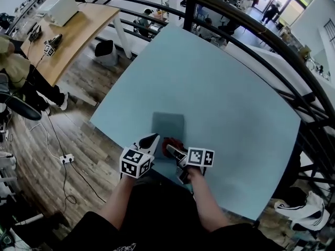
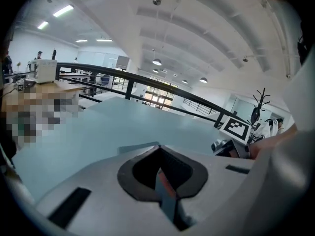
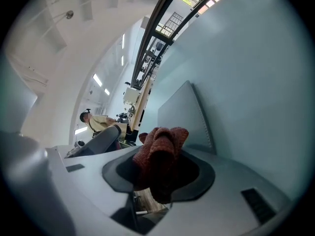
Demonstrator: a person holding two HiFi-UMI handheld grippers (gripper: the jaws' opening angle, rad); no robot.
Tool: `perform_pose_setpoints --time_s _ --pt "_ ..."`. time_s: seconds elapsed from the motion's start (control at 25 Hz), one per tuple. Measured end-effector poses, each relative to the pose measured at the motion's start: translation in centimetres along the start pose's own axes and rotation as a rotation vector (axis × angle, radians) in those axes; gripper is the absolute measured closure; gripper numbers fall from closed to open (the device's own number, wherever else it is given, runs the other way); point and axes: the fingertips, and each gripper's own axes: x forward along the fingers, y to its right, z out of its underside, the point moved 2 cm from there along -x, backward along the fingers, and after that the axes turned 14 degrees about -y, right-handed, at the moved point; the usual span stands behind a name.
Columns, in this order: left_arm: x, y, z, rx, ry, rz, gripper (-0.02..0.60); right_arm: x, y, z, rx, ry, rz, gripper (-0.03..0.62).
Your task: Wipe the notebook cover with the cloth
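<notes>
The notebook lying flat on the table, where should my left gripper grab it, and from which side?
Probably its near left corner, coming from your side. The notebook lies flat and closed, so only a thin edge offers purchase; that corner sits nearest the left gripper and leaves the cover free for the cloth.

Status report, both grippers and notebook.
Left gripper shut, empty. Right gripper shut on cloth. Notebook flat on table, just ahead of cloth. Nothing on it.

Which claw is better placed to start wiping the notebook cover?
Right. The right claw is shut on the crumpled red cloth, by the near edge of the grey-blue notebook. The left claw is shut with nothing in it.
</notes>
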Motion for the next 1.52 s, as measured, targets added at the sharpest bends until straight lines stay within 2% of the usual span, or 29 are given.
perform_pose_setpoints --time_s 0.28,0.72,1.0,1.52 --pt "-2.1 -2.2 1.4 -0.050 0.010 -0.064 0.575 4.0 -2.8 1.5 -0.073 -0.107 -0.023 0.441" --pt "-3.9 -4.5 2.9 -0.102 0.023 -0.125 0.574 7.5 -4.5 2.8 -0.090 -0.184 -0.073 0.441" --pt "-3.4 -4.3 2.9 -0.106 0.010 -0.120 0.575 7.3 -3.3 3.2 -0.090 -0.208 -0.033 0.441" --pt "-1.2 -1.5 2.6 -0.070 -0.011 -0.053 0.574 3.6 -0.4 3.4 -0.040 -0.149 -0.012 0.441"
